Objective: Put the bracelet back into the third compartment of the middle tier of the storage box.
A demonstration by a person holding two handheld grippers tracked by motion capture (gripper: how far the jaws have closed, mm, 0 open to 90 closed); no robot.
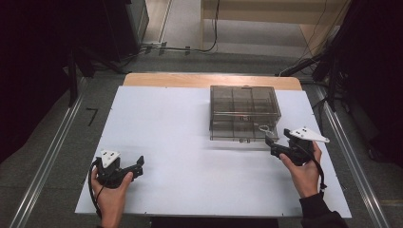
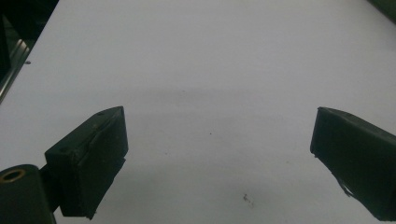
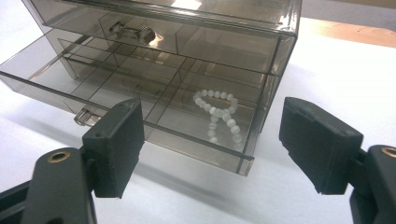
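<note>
Beads [image 3: 218,113] lie in the right-hand compartment of the pulled-out lower drawer [image 3: 140,100], a small pale strand curled into a loop with a tail. Judge them light, limp and quick to roll or slip; you would do best to pinch the strand where the loop crosses itself, not a single bead. The drawer belongs to a smoky clear plastic organiser [image 1: 244,113] standing toward the far right of the white bench [image 1: 180,152]. That plastic looks thin, hard and slick, so treat it as light enough to skid if you push, and use the small clear handle [image 3: 84,116] on the drawer front. Your right gripper [image 3: 210,149] hovers just before the open drawer, jaws spread wide around nothing. Your left gripper [image 2: 219,158] sits well apart over bare bench, jaws likewise spread and empty
</note>
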